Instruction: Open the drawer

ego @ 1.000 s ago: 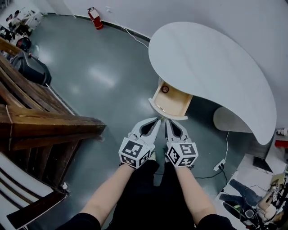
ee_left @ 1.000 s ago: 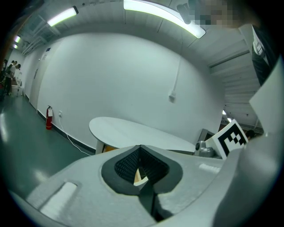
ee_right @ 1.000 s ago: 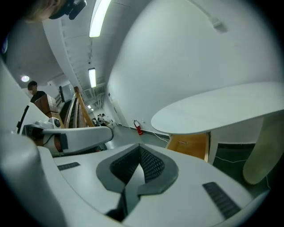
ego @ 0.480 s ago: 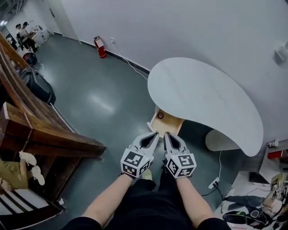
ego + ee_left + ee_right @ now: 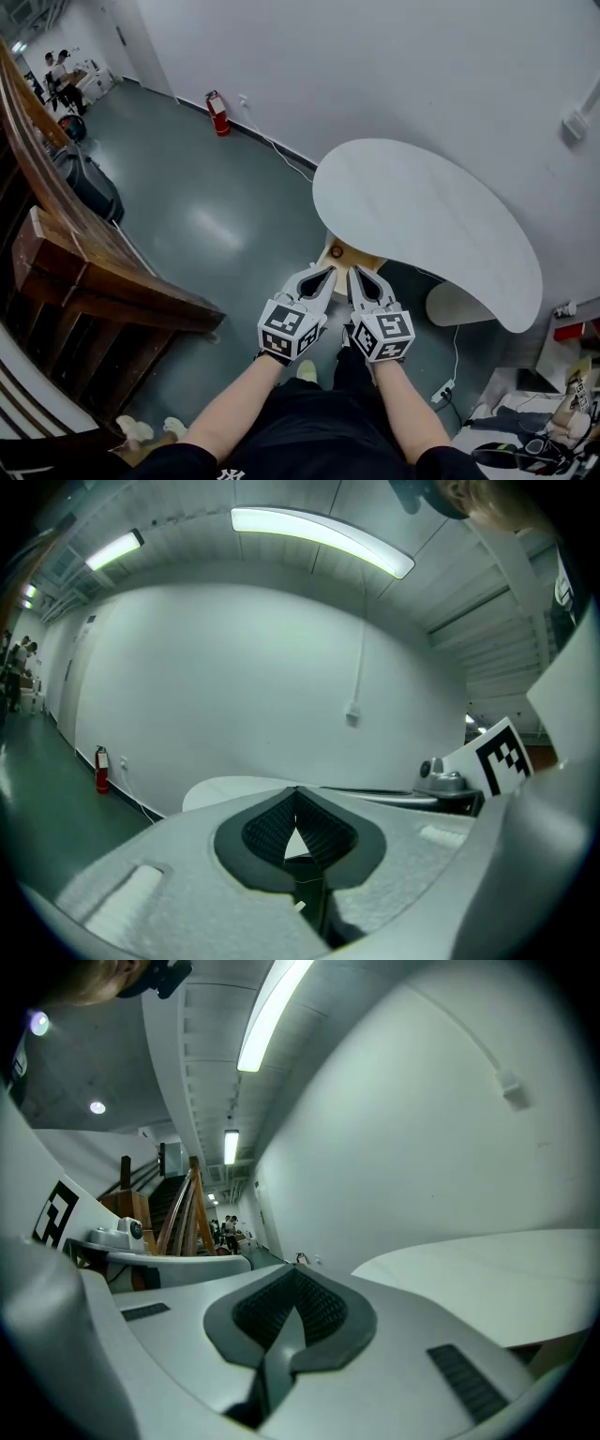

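Drawer (image 5: pixel 366 261): light wood, pulled out from under the near left edge of the white table (image 5: pixel 422 216). It stands open, and a small round dark item (image 5: pixel 337 251) lies inside near its left wall.

Left tongs (image 5: pixel 329 271): tips pressed together, nothing between them. The left gripper view confirms this, with the pads meeting at the tip (image 5: pixel 297 789) and the table top (image 5: pixel 234 789) beyond.

Right tongs (image 5: pixel 354 271): also pressed together and empty. In the right gripper view the closed tip (image 5: pixel 295 1271) points level, with the table's edge (image 5: pixel 487 1279) to its right.

Both tongs are held side by side on the near side of the table, tips pointing at the drawer's front. The head view does not show whether they touch it.

Surroundings, relative to the table: a red fire extinguisher (image 5: pixel 217 114) stands well to its left, against the wall. A wooden stair rail (image 5: pixel 94 281) runs further left and nearer. A power strip (image 5: pixel 441 392) lies on the floor on its near side.
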Motion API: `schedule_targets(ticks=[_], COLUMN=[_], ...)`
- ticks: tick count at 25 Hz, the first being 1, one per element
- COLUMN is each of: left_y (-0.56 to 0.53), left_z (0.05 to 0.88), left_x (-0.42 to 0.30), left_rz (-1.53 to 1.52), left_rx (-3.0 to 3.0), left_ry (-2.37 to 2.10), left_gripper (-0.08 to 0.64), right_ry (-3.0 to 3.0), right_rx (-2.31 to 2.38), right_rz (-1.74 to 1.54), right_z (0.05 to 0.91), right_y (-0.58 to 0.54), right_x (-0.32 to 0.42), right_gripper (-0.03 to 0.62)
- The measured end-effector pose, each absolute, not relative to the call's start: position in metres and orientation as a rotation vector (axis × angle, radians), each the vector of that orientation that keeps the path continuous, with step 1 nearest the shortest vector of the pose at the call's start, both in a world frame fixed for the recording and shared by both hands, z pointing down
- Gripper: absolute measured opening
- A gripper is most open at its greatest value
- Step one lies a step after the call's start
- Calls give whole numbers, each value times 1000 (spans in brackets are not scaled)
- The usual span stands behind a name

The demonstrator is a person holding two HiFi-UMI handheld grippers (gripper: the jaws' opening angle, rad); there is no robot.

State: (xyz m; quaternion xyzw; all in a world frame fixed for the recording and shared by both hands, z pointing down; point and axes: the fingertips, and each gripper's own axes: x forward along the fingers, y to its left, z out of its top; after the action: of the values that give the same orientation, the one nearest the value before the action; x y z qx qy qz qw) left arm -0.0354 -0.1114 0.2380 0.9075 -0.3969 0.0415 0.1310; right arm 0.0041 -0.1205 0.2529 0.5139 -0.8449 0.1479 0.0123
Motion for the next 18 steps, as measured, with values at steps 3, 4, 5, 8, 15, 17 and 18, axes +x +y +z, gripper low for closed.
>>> schedule_targets(ticks=[3,4,5,8,15,17,18], left_y=[-114,-115,-115,-116,-122,-123,-124], left_z=[228,224,221,215,213,213,213], left_x=[-33,-32,-31,-27,-23,-24,-25], left_rz=[111,106,103,102,105,106,106], left_rx=[2647,2652,2657,2667,2672,2675,2677], left_ry=[-1165,-1166,-1167,-1171,-1182,-1183,-1184], left_gripper=[9,9,9,9,9,9,9], right_ry=[-2647,-2651,-2653,-2656,-2658,-2657,-2658], right_rx=[1605,1605,1606,1607,1600,1601,1601], right_rz=[429,423,418,412,407,407,406], right_z=[240,236,233,228,226,227,227], right_y=[-123,-123,-123,-124,-128,-129,-130], right_x=[6,6,7,10,11,11,10], right_gripper=[15,15,15,15,15,15,15])
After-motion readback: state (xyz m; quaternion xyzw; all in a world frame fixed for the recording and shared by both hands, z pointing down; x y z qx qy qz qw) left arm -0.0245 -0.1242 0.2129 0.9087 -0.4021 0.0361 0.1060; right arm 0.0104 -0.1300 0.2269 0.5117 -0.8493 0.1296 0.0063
